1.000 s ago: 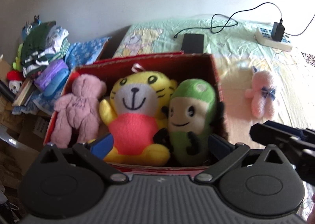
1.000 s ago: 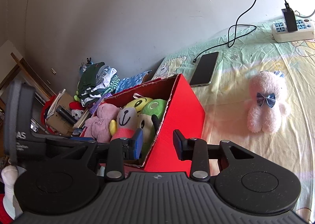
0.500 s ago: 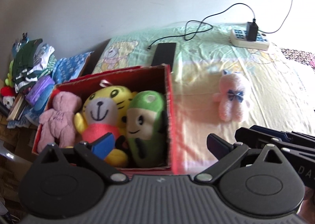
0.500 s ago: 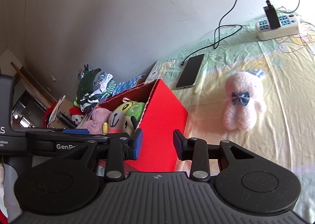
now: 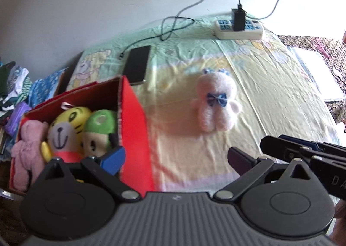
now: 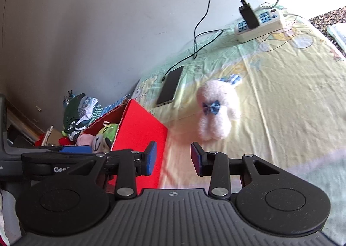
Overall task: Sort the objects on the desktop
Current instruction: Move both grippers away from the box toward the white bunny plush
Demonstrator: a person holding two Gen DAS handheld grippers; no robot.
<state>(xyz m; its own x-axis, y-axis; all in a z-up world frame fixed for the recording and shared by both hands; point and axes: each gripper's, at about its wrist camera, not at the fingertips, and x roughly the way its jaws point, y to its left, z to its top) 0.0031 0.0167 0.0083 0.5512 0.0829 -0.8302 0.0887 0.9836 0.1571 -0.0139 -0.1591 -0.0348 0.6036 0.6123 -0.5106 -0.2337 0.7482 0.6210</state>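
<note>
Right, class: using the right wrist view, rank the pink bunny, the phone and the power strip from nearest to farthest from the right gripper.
From the right gripper:
1. Pink bunny, just ahead on the sheet.
2. Phone, farther back, ahead-left.
3. Power strip, far right, near the wall.

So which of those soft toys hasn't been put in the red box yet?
The pale pink one with the blue bow, lying alone on the sheet. The other three sit inside the box.
</note>
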